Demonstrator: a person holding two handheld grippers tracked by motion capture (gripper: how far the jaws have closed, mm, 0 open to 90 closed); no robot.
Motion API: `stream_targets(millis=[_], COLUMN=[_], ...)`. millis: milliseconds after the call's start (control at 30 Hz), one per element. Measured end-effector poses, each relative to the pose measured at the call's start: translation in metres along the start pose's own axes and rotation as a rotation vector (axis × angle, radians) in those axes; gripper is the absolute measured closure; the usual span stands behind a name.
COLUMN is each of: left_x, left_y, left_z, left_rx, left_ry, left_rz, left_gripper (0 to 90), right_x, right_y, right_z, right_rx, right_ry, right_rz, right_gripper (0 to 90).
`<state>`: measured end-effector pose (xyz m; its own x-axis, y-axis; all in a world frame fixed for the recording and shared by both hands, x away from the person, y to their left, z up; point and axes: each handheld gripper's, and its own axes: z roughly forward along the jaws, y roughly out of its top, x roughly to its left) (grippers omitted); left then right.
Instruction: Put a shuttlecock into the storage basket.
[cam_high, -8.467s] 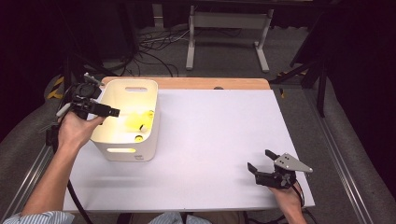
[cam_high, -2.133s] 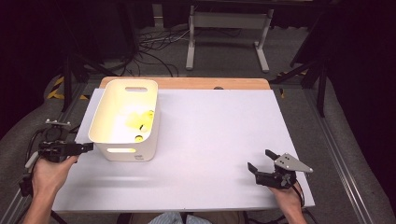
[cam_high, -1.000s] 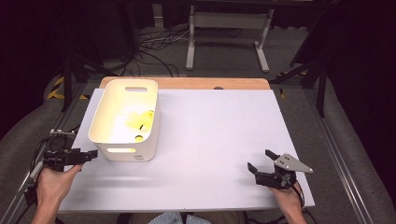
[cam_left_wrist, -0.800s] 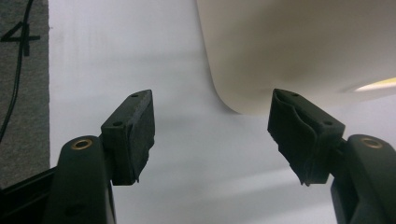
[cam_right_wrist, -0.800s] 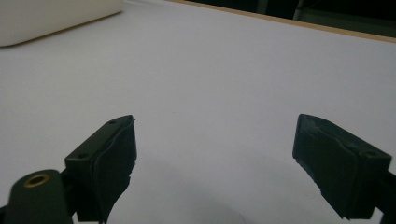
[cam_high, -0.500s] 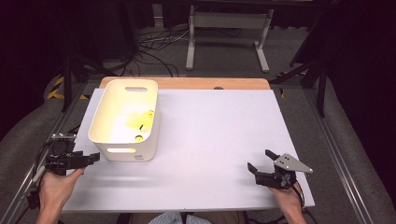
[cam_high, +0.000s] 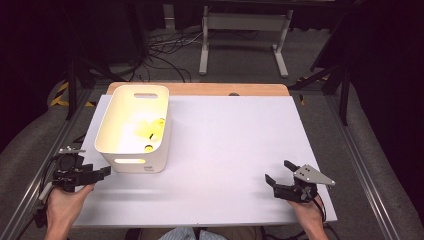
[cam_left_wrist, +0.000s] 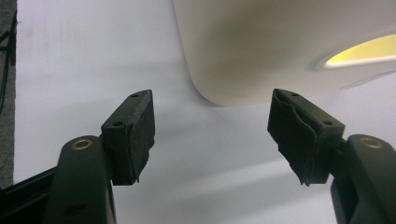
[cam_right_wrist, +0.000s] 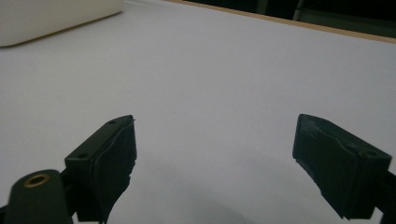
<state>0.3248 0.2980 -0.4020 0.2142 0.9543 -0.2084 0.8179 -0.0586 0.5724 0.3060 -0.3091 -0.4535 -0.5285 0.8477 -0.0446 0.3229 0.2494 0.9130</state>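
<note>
Table (cam_high: 230, 150), white-topped, with wooden strip (cam_high: 225, 89) along far edge; beyond it, white metal stand (cam_high: 242, 30) on grey floor (cam_high: 320, 65); black cables (cam_high: 165, 55) trailing beside.

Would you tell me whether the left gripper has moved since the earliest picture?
Yes: the left gripper has come off the bin's far-left rim to the table by its near-left corner.

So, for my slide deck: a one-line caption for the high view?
Open left gripper beside a white bin of yellow pieces; open right gripper rests apart.
</note>
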Motion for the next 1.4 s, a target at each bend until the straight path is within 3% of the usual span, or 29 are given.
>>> stream_targets(millis=[600,1400], left_x=[-0.012,-0.024], left_y=[-0.007,-0.018], left_z=[0.004,0.009], left_rx=[-0.038,-0.124], left_ry=[-0.021,-0.056], left_rz=[0.025,0.021], left_gripper=[32.0,32.0], right_x=[0.000,0.001], right_y=[0.000,0.000], right_z=[0.000,-0.001], right_rx=[0.000,-0.004], right_ry=[-0.001,0.000], right_rz=[0.000,-0.001], right_gripper=[14.0,14.1])
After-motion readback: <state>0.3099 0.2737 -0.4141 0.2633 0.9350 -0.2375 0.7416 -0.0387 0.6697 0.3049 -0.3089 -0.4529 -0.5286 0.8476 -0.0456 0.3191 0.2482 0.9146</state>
